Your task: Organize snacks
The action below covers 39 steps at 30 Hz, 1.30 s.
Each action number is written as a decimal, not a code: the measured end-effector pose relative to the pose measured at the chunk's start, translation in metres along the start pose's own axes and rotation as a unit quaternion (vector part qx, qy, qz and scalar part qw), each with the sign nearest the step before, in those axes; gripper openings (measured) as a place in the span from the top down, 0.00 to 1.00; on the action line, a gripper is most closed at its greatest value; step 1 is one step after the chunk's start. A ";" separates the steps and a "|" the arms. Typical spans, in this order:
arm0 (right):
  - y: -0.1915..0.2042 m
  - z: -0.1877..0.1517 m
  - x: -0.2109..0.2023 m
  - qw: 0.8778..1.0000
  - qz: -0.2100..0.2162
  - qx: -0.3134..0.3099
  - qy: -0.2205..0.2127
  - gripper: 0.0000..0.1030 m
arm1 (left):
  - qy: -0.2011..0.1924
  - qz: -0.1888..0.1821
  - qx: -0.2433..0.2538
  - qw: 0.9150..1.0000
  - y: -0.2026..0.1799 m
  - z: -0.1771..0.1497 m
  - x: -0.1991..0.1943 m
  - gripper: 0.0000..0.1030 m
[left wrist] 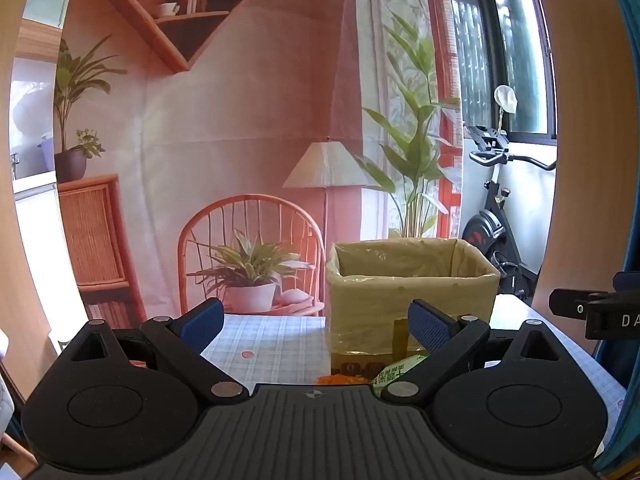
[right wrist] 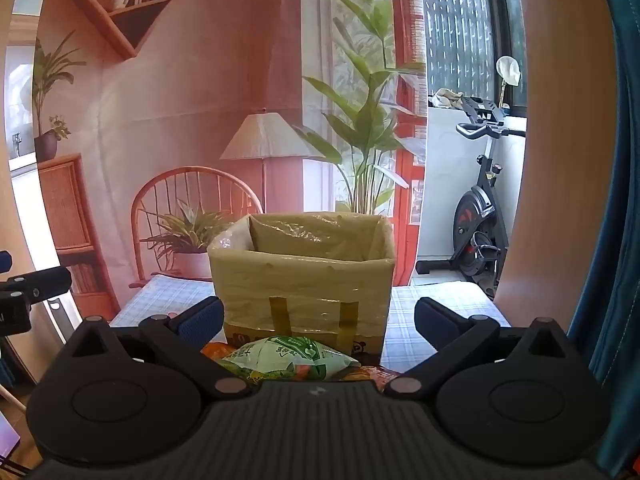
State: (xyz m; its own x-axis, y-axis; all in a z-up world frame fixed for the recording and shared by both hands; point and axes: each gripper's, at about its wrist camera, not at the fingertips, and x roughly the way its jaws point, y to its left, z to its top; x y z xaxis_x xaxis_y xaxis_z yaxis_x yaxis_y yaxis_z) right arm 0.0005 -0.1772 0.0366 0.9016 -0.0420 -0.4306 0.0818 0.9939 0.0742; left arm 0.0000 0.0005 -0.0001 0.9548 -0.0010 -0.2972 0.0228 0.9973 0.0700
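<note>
- Left wrist view: your left tongs [left wrist: 316,322] stand wide apart and carry nothing; the gap between the blue pads is bare.
- Ahead of them the cardboard box [left wrist: 412,296], lined with a plastic bag, stands on the checked counter [left wrist: 272,340], nearer its far edge. Its mouth is open; the view is too low to show whether anything lies inside.
- Just before the box's near wall, a corner of the green snack packet [left wrist: 394,370] and a strip of an orange packet [left wrist: 340,380] show above the tool body. Both lie on the counter, outside the box.
- At the right border a dark part of your other tool [left wrist: 596,312] is in view, level with this one.
- Right wrist view: your right tongs [right wrist: 318,320] are likewise spread wide and empty.
- The green snack packet lies directly below and between the fingers, near the counter's front edge, resting over orange and red packets [right wrist: 376,374] and close against the box front.
- Judgement on progress: the task looks at or near its start. At least three packets are left loose on the counter, none is gripped, and no snack can be confirmed in the box.
- Outstanding, in my reading: lower a tool onto the top green packet, close on it, and carry it over the box rim; then the rest.
</note>
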 end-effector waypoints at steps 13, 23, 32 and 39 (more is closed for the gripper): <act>-0.002 -0.002 -0.002 1.000 -0.002 0.006 -0.004 0.00 | -0.002 0.007 0.002 1.000 -0.001 -0.001 0.000 0.03; -0.004 -0.001 0.001 1.000 -0.002 0.006 -0.004 0.00 | -0.001 0.008 0.003 1.000 -0.001 -0.002 0.001 0.03; -0.005 -0.002 -0.003 1.000 -0.004 0.006 -0.004 0.00 | 0.002 0.011 0.002 1.000 -0.002 -0.003 0.000 0.03; -0.005 -0.002 -0.003 1.000 -0.005 0.005 -0.004 0.00 | 0.002 0.011 0.002 1.000 -0.002 -0.003 0.000 0.03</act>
State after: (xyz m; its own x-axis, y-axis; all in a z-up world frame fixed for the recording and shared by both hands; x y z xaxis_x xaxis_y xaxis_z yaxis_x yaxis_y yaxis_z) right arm -0.0034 -0.1822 0.0357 0.9044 -0.0525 -0.4234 0.0950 0.9923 0.0800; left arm -0.0004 -0.0008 -0.0030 0.9539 0.0219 -0.2993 0.0024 0.9967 0.0808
